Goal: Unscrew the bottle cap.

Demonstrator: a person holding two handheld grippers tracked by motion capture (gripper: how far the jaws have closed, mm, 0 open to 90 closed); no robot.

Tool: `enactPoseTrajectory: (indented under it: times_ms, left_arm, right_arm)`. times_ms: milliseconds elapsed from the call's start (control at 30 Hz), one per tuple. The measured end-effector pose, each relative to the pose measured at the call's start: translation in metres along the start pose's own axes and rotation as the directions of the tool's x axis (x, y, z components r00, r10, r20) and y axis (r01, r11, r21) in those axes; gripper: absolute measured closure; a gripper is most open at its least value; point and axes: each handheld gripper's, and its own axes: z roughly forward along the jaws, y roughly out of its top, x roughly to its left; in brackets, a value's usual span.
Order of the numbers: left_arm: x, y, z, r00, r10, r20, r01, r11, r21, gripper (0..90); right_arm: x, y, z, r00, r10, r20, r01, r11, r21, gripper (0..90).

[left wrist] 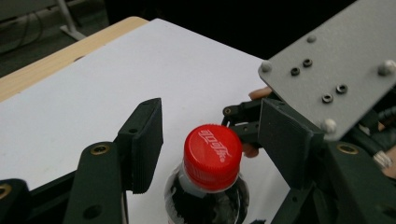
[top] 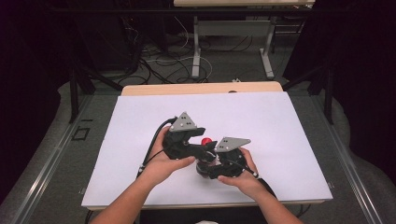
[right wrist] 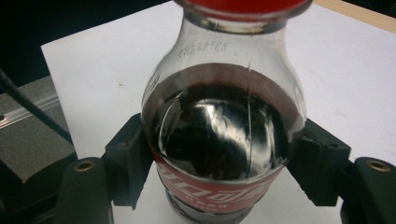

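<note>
I see a small cola bottle (right wrist: 223, 135) standing upright on the white sheet (top: 261, 121) that covers the counter (top: 201, 87), near the middle and a little toward my side. My right gripper (right wrist: 223, 163) is closed on the body of this bottle: in the right gripper view its two black pads press the dark, rounded part just above the red label from both sides, so I judge the bottle is held steady and does not turn. My left gripper (left wrist: 210, 140) is around the red cap (left wrist: 213, 156), but it does not grip it now; in the left gripper view one pad stands clearly apart from the cap on its left, and the other pad on the right is close to it, with a small gap as far as I can tell. So the jaws are partly open, with the cap between them and nothing held. The long axis of the bottle is vertical, and the cap lies directly between the left jaws, slightly nearer to the right one. In the high view both hands are close together, the left gripper (top: 189, 140) higher, the right gripper (top: 219, 163) lower. I think the next move needs the left jaws centred on the cap before they close again
</note>
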Motion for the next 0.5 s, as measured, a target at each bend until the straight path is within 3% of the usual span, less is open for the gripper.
enactPoseTrajectory:
  times_ms: [67,167,200,267,333,500]
  left_arm:
    - [0.002,-0.001,-0.001,0.9995,0.030,0.014,-0.030,0.9995,0.006,42.4]
    - [0.005,-0.003,-0.001,0.9965,0.034,0.077,-0.036,0.9990,0.026,45.9]
    - [0.005,-0.004,0.001,0.9969,0.033,0.071,-0.033,0.9994,0.005,46.4]
    - [0.009,-0.004,0.001,0.9950,0.033,0.094,-0.035,0.9992,0.019,48.7]
    - [0.011,-0.006,0.004,0.9954,0.037,0.088,-0.039,0.9990,0.020,49.1]
    - [0.014,-0.010,0.008,0.9947,0.009,0.103,-0.009,1.0000,0.003,50.0]
  right_arm:
    - [0.000,0.000,0.001,1.0000,-0.004,0.000,0.004,1.000,-0.007,29.6]
    - [0.000,0.000,0.001,0.9999,-0.013,-0.007,0.013,1.000,-0.001,29.6]
    - [0.001,0.000,0.001,0.9998,-0.014,-0.014,0.014,1.000,0.007,29.6]
    - [0.002,0.000,0.002,0.9997,-0.019,-0.014,0.019,1.000,0.000,29.6]
    - [0.004,0.000,0.002,0.9996,-0.019,-0.021,0.019,1.000,0.004,29.6]
    - [0.005,0.000,0.002,0.9995,-0.024,-0.019,0.024,1.000,0.006,29.6]
